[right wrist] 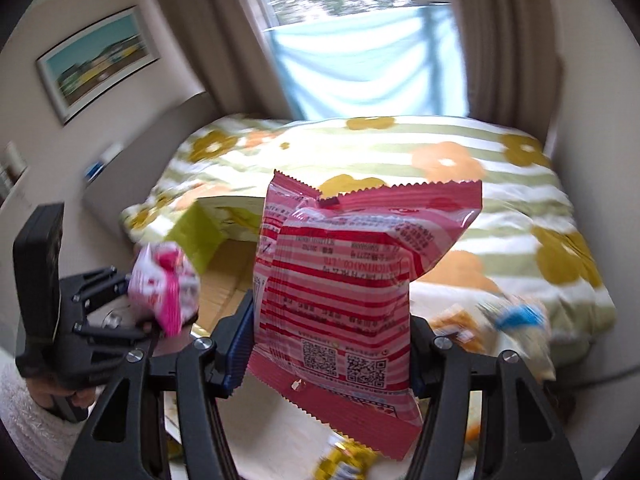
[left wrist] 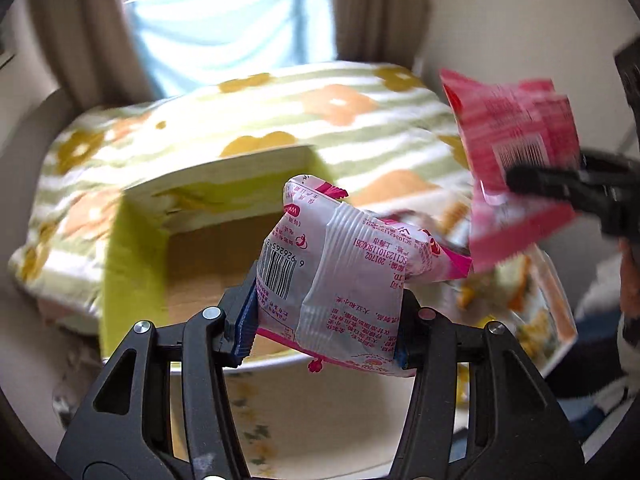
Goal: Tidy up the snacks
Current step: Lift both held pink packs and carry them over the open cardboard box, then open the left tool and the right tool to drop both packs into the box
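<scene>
My left gripper (left wrist: 324, 320) is shut on a white and pink snack packet (left wrist: 340, 264) with a barcode, held in the air above an open cardboard box (left wrist: 200, 256) with yellow-green flaps. My right gripper (right wrist: 332, 344) is shut on a pink and red striped snack bag (right wrist: 352, 280), which stands upright between its blue pads. The left wrist view shows that bag (left wrist: 516, 132) at the upper right, with the right gripper (left wrist: 532, 182) clamped on it. In the right wrist view the left gripper (right wrist: 128, 304) with its packet (right wrist: 164, 284) hangs at the left, beside the box (right wrist: 228, 280).
Behind the box lies a bed with a striped, flowered blanket (left wrist: 320, 120), then a curtained window. More snack packets lie at the right (left wrist: 532, 304) (right wrist: 500, 320), and a yellow one sits low in front (right wrist: 344, 460). The box stands on a white table top (left wrist: 320, 400).
</scene>
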Demonstrator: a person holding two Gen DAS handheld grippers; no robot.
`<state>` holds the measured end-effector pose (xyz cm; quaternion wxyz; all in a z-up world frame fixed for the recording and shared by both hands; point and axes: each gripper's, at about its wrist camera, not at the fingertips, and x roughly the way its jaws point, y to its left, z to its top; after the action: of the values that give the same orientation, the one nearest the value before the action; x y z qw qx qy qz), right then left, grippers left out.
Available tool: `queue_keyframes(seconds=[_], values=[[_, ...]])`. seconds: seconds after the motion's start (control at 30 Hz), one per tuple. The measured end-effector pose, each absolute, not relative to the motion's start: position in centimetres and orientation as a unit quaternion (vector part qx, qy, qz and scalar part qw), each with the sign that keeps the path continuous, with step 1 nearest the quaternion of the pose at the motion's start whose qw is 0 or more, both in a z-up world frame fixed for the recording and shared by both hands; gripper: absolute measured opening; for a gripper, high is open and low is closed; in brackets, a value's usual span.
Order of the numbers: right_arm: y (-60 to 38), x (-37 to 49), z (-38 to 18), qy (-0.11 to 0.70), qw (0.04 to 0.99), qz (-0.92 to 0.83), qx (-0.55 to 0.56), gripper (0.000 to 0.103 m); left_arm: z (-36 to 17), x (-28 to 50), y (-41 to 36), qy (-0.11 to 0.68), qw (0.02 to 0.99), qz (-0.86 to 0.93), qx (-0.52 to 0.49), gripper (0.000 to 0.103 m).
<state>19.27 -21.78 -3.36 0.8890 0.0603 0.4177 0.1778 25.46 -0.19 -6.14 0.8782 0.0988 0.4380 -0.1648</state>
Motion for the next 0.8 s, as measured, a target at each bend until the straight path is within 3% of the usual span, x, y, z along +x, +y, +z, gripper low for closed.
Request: queue_keyframes(seconds=[0.5,0.53,0.57,0.63,0.8], values=[[-8.8,27.7,-9.9,0.494,0.842,0.209,0.048,0.057,-12.6,34.5,9.1,0.499,0.86,-0.088,0.059,0.049],[-8.5,28.0,-10.2,0.498,0.841,0.206,0.048,0.057,-13.0,35.1,9.4,0.501,0.859,-0.091,0.06,0.059],[-8.0,28.3,-10.8,0.503,0.839,0.2,0.049,0.057,-13.5,35.7,9.6,0.502,0.857,-0.095,0.058,0.08],[-7.7,28.7,-11.4,0.509,0.839,0.189,0.049,0.057,-13.6,36.2,10.0,0.496,0.861,-0.099,0.058,0.103],[-7.2,29.1,-13.0,0.527,0.834,0.161,0.038,0.057,-13.7,36.7,11.9,0.486,0.866,-0.103,0.059,0.103]])
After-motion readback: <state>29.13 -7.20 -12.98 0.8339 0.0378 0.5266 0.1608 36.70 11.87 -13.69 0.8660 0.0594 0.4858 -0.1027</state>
